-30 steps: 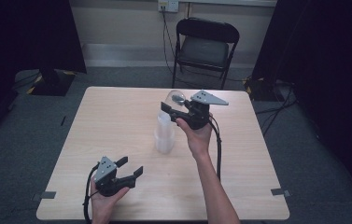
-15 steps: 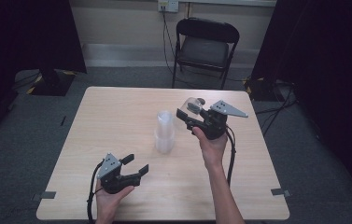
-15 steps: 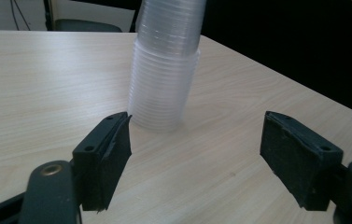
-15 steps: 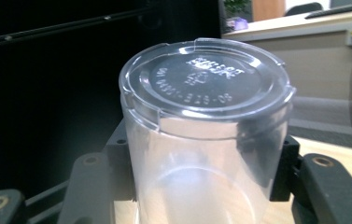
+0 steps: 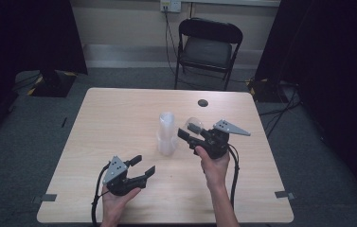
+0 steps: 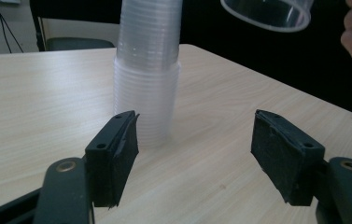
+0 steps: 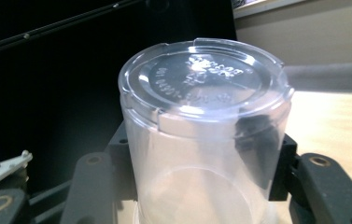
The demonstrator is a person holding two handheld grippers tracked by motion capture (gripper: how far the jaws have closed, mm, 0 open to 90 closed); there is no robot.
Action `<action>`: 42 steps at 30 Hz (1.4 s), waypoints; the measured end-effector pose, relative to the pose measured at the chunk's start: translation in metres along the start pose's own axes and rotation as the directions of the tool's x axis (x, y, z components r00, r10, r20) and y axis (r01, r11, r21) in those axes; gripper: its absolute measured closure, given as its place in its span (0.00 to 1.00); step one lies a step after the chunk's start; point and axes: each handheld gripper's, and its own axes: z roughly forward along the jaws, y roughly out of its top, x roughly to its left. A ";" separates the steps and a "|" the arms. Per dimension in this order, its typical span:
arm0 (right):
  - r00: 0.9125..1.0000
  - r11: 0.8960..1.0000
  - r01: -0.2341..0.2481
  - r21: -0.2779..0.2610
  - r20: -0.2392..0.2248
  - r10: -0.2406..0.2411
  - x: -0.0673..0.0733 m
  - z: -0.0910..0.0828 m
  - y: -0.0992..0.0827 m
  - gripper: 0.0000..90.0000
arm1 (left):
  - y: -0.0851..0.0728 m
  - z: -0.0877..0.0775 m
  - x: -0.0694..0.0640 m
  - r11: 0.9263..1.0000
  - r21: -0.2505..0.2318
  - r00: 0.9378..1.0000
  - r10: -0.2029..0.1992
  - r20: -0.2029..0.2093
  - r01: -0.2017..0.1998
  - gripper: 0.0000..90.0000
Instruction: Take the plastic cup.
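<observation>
1. Right gripper (image 5: pixel 189 134) clamped on a clear plastic cup (image 7: pixel 201 140), held off the table (image 5: pixel 119 113), jaws just closing on it.
2. Stack of cups (image 5: pixel 166 135) stands just left of it.
3. Left gripper (image 5: pixel 143 166) nearer the person, jaws apart w/ nothing between, just narrowing; stack just ahead.

overhead view and close tong views, shared cup stack (image 5: pixel 166 134)

Clear plastic cup (image 7: pixel 201 140) sits btwn the right hand-held gripper (image 7: pixel 201 186)'s two black jaws, pads pressed on its sides, jaws just closing tighter. Cup's embossed base faces the cam, its mouth twd the gripper body. Right of the cup: pale wood counter (image 7: pixel 332 116). Behind the cup: dark backdrop.
</observation>
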 end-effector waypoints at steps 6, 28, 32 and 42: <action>0.999 0.999 -0.049 0.020 -0.022 0.050 0.001 -0.001 -0.021 0.50 | 0.000 0.001 -0.003 1.000 -0.026 1.000 0.014 0.005 -0.014 0.40; 0.958 0.965 -0.261 0.021 -0.118 0.261 0.005 -0.010 -0.068 0.52 | -0.006 0.015 -0.016 0.998 -0.018 0.996 0.064 0.067 -0.063 0.49; 0.954 0.963 -0.268 0.026 -0.134 0.269 0.009 -0.009 -0.071 0.52 | -0.008 0.017 -0.020 0.997 -0.022 0.995 0.079 0.065 -0.078 0.49; 0.944 0.957 -0.285 0.047 -0.159 0.289 0.015 -0.006 -0.074 0.52 | -0.008 0.020 -0.025 0.994 -0.051 0.994 0.098 0.046 -0.096 0.47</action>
